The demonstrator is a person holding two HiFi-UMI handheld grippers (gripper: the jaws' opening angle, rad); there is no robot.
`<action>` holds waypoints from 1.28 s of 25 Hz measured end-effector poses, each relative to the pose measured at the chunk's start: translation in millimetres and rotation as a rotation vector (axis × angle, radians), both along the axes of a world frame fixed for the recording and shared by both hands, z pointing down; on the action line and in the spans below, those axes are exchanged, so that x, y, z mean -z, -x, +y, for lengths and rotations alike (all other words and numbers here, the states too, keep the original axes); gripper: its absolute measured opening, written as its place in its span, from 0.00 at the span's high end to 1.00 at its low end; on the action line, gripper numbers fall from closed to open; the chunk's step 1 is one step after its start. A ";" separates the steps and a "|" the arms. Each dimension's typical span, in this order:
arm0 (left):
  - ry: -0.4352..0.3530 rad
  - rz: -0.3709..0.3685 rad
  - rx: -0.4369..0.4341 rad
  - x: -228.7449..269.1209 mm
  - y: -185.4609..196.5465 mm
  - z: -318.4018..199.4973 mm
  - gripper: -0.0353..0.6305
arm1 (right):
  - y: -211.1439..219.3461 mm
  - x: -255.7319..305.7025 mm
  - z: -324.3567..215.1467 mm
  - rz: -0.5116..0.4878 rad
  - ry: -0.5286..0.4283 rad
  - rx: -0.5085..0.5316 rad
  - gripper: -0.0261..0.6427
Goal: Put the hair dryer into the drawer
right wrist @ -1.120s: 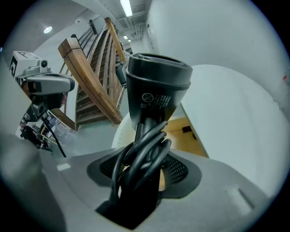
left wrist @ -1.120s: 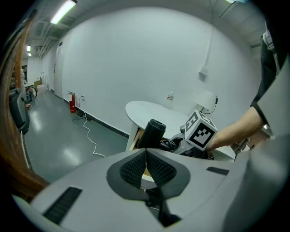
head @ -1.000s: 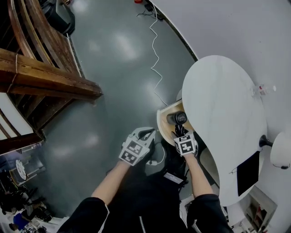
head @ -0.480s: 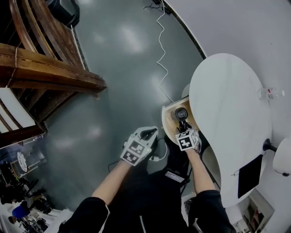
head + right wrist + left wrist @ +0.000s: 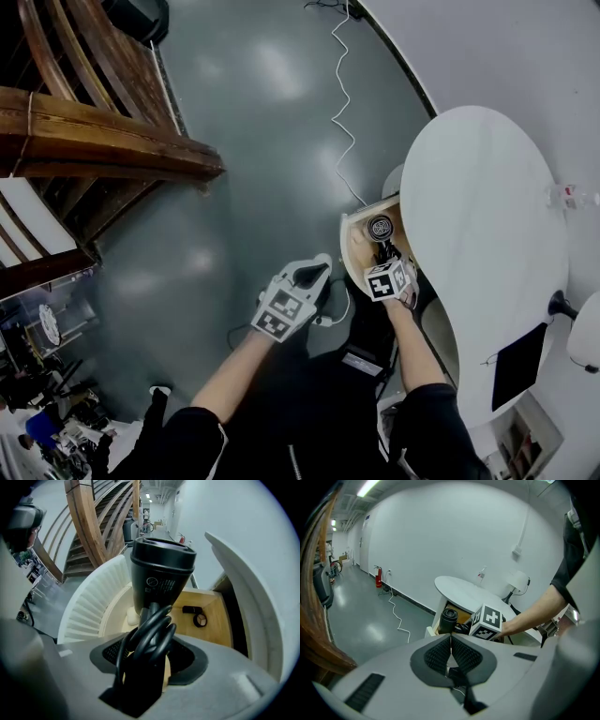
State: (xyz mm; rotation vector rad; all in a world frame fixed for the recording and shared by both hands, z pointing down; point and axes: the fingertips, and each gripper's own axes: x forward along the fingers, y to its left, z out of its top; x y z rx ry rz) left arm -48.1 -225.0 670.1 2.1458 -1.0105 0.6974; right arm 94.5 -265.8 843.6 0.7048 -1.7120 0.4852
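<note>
wooden staircase: upper left | white cable: snaking over grey floor | white oval tabletop: right

Hair dryer: black, barrel end pointing up, cord looped in coils along the handle. Handle clamped in right gripper, over the drawer. Drawer pulled open: pale wood floor, white ribbed curved front.

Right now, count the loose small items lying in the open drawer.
3: a pale lump left of the hair dryer, a small black piece and a round piece side by side on the drawer floor at right. The hair dryer may hide others.
</note>
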 end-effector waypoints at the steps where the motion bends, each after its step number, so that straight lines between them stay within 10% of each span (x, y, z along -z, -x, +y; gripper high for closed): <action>1: 0.002 -0.001 0.001 -0.9 0.4 0.2 0.93 | 0.5 -2.6 -0.4 0.003 0.000 -0.003 0.61; 32: 0.047 -0.013 0.044 -17.9 5.9 10.0 0.93 | -16.7 -58.6 11.4 0.150 0.110 0.084 0.59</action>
